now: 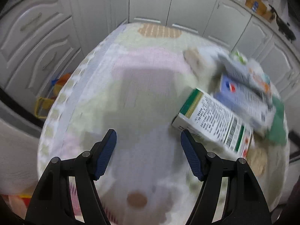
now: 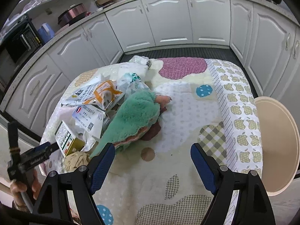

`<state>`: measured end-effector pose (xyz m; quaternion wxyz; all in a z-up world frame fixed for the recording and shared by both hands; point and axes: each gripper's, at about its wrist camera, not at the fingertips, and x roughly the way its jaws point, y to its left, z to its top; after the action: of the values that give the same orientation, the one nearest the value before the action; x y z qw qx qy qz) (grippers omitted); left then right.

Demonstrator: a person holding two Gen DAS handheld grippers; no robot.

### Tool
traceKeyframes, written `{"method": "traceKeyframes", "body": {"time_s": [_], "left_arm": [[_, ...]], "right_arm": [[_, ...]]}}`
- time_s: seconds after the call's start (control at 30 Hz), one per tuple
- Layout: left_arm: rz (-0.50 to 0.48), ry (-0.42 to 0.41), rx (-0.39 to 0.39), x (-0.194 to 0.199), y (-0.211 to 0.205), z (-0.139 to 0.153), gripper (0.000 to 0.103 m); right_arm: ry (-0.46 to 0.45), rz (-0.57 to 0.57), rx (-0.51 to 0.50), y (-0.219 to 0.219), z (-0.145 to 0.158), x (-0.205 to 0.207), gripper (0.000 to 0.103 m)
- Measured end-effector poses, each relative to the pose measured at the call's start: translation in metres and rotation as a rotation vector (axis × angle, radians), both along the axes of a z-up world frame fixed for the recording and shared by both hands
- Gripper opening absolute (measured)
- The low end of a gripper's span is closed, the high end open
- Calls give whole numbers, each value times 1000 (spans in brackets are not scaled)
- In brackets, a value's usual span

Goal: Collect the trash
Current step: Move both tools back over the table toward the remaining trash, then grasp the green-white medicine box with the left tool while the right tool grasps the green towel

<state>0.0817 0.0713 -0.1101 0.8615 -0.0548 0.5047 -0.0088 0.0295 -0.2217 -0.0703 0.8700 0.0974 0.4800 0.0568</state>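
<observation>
We hold our left gripper [image 1: 148, 140] over the patchwork quilt [image 1: 131, 93], its blue fingers [image 1: 106, 153] spread apart with nothing between them; the view from it is blurred. Just beside its right-hand finger lies a green and white carton [image 1: 213, 120] on its side, and we cannot tell whether the fingertip touches it. Behind the carton lie a blue and white box [image 1: 243, 97] and more packaging, too smeared to name. Our right gripper [image 2: 152, 150] also stands spread and empty above the quilt [image 2: 187, 112]. From this side the trash sits in a heap on the left part of the quilt: the same carton [image 2: 65, 136] at the near edge, a crumpled tan paper [image 2: 76, 159] just below it, a white pouch with orange print [image 2: 97, 95], and a clear wrapper [image 2: 131, 82] further back. A furry green cloth [image 2: 135, 116] lies against the heap. A cream round lid [image 2: 277, 146] shows past the quilt's right edge, and white cabinets [image 2: 168, 18] stand behind.
</observation>
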Motion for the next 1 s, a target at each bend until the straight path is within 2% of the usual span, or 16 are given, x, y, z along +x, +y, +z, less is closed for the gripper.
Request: {"method": "traceKeyframes", "body": {"time_s": [0.1,0.23,0.37,0.5,0.63,0.67,0.87,0.93,1.0], "left_arm": [[36,-8,-33,17,8,4,70],[71,-11,-156,9,25,16,70],[48,-10,-221,1,19,24,70],[7,-19,-266,-3,-3,30,72],[18,-16,-262,2,-25,27,76],[15,-10,-259,4,-29,25,76],[2,8,-193,7,-46,11,76],[3,9,-185,10,-48,8,76],[10,14,-186,12,-48,4,76]], "right_arm": [[0,3,-5,1,2,3,81],[-1,4,2,0,1,5,81],[2,2,18,0,-2,10,81],[6,-1,37,1,-3,13,81],[-1,-14,62,3,-3,16,82],[-4,-18,73,4,-3,18,85],[0,-15,120,15,-14,35,86],[5,-20,142,16,-21,40,82],[0,-30,190,11,-26,42,55]]}}
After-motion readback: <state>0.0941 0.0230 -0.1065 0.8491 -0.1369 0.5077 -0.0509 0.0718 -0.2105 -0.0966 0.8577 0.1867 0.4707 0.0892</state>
